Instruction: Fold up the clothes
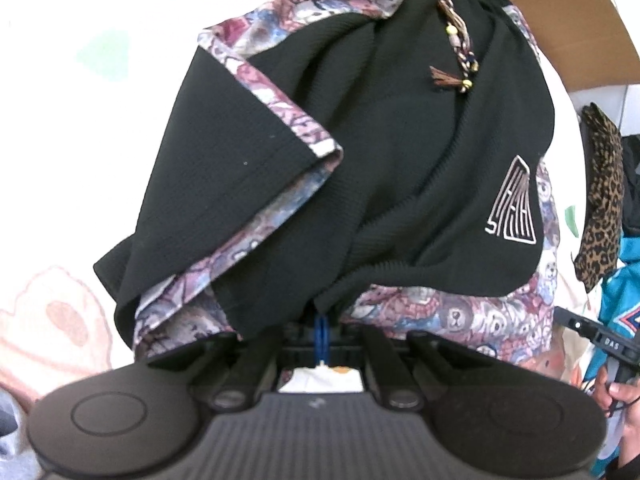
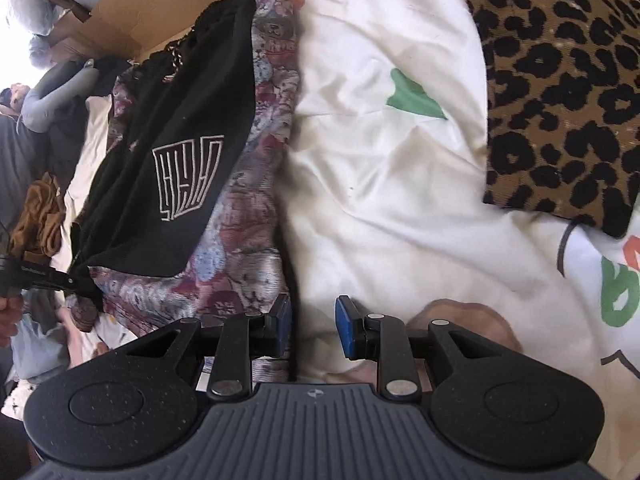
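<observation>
Black shorts with floral panels lie bunched on the white bedsheet, and our left gripper is pinched tight on their near hem. Our right gripper stands part open and empty at the floral edge, one pad over the cloth. If we close there we may catch the sheet too, or only one layer, skewing the fold.
</observation>
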The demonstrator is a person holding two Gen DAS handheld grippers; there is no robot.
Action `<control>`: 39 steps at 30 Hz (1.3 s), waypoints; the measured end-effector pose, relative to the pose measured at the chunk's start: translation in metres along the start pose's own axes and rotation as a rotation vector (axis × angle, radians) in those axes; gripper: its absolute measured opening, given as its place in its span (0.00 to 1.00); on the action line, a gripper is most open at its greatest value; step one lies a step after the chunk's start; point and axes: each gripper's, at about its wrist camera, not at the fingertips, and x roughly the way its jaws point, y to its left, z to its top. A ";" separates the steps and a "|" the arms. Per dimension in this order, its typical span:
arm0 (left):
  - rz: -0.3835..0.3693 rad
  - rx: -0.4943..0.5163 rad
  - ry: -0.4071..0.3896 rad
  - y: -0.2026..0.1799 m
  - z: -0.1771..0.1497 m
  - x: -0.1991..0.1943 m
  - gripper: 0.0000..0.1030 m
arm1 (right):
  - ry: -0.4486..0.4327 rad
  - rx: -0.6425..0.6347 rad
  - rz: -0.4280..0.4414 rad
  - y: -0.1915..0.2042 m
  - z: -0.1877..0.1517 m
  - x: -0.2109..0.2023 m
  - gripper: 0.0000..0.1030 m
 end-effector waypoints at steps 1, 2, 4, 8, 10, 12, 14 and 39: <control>0.000 0.002 0.000 -0.001 0.000 0.000 0.01 | 0.001 -0.002 -0.004 -0.001 -0.001 0.000 0.29; -0.001 0.003 0.001 -0.001 0.000 0.001 0.01 | 0.006 -0.006 -0.001 -0.001 -0.002 0.001 0.29; -0.002 0.000 0.004 -0.001 0.000 0.002 0.01 | 0.019 -0.023 -0.002 0.003 -0.004 0.005 0.29; -0.002 0.001 0.008 -0.003 0.001 0.004 0.01 | 0.033 -0.046 0.003 0.010 -0.006 0.012 0.29; -0.002 0.001 0.010 -0.004 0.001 0.005 0.01 | 0.039 -0.049 0.006 0.013 -0.007 0.016 0.29; -0.003 0.003 0.013 -0.006 0.002 0.006 0.01 | 0.050 -0.054 0.011 0.015 -0.009 0.020 0.29; -0.005 0.007 0.016 -0.007 0.003 0.007 0.01 | 0.059 -0.065 0.014 0.018 -0.010 0.023 0.29; -0.231 0.198 0.226 -0.060 0.008 0.007 0.01 | -0.010 -0.006 -0.146 0.017 0.014 -0.088 0.02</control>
